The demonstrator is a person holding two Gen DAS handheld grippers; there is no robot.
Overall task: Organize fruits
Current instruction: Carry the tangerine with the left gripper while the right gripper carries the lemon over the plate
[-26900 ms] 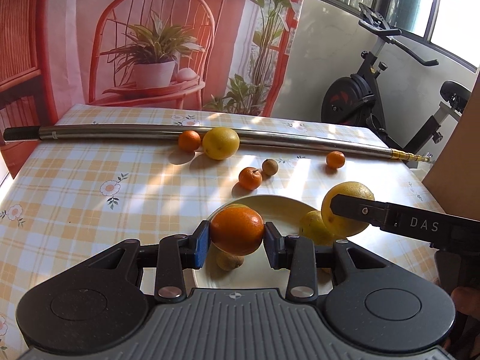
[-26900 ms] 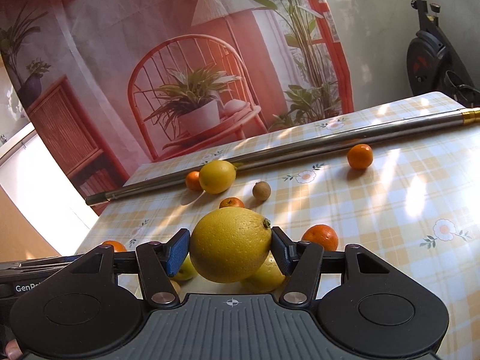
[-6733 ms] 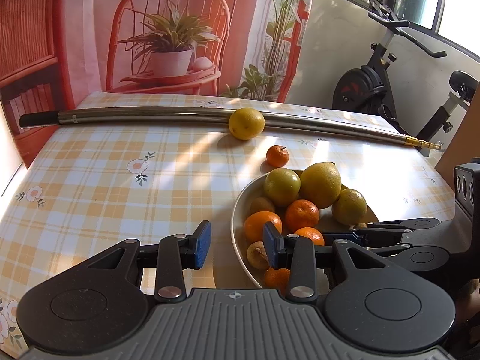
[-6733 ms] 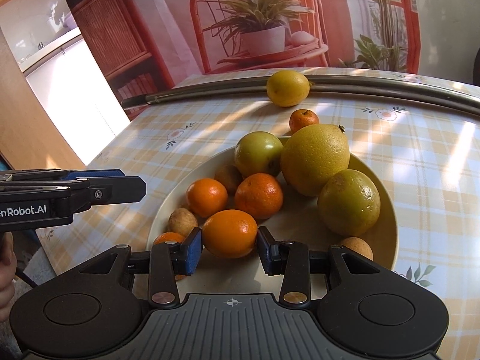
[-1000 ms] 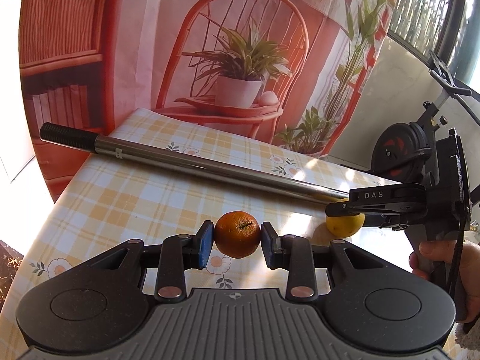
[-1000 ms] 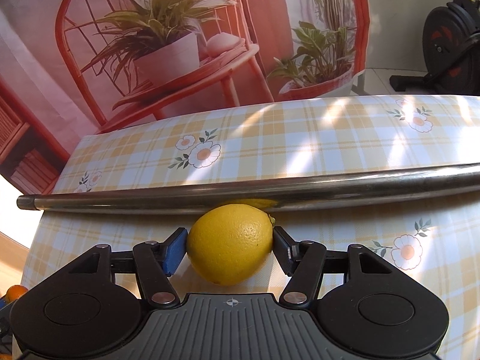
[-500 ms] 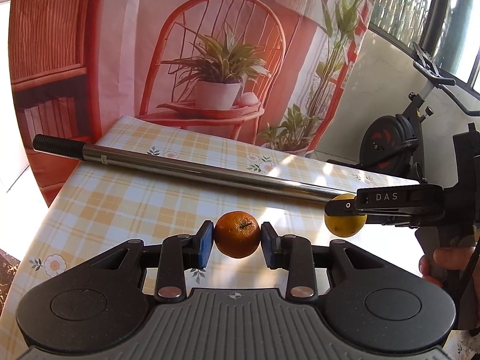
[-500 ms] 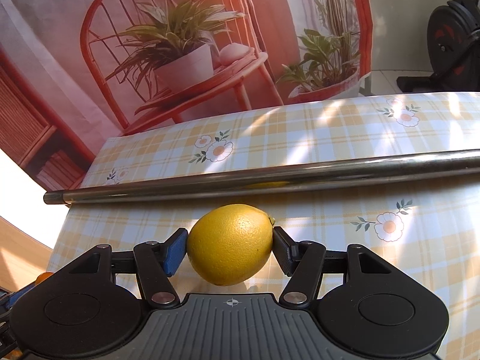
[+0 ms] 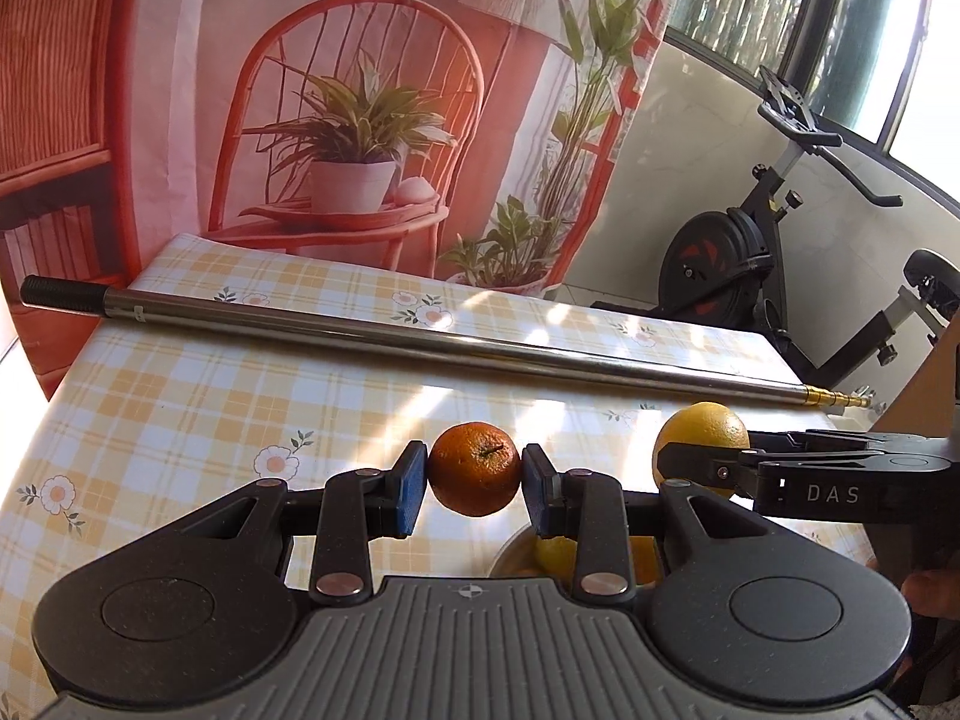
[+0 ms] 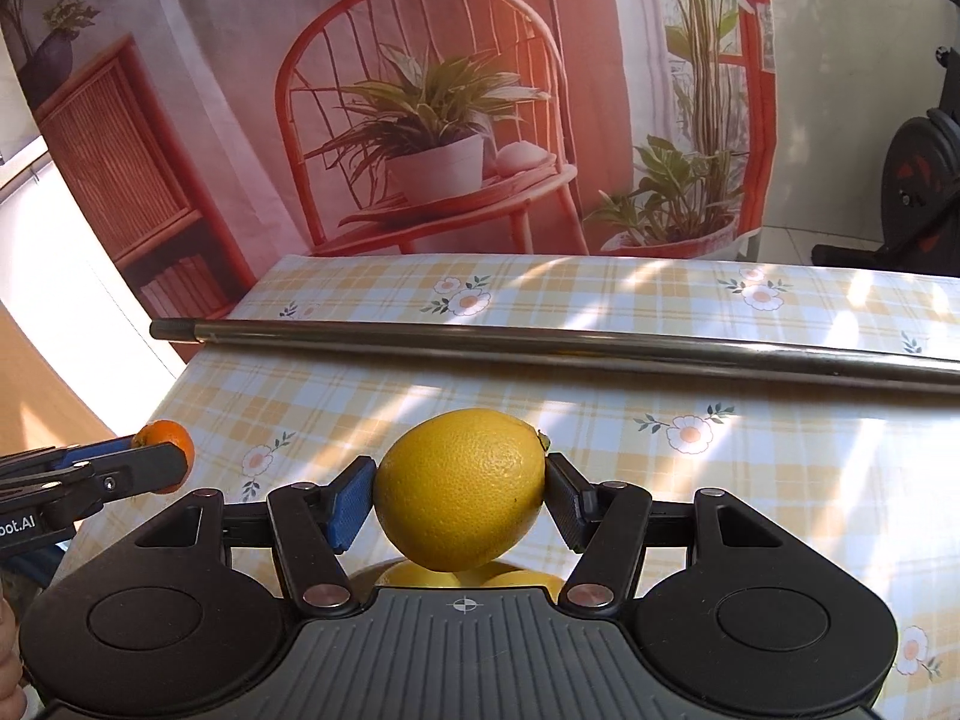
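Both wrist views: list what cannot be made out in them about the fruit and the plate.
- Plate: left wrist view shows only a rim sliver; the left gripper, shut on the mandarin, hides the rest.
- Fruit count on the plate: cannot tell in either view.
- Yellow fruits: right wrist view, mostly covered by the right gripper and its lemon.

Black gripper (image 9: 474, 495) bodies, blue pads (image 9: 413, 495), silver screws, DAS lettering

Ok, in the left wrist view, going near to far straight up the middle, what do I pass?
Left claw shut on the small orange → sunlit checked tablecloth → long metal pole → backdrop with the printed chair and potted plant.
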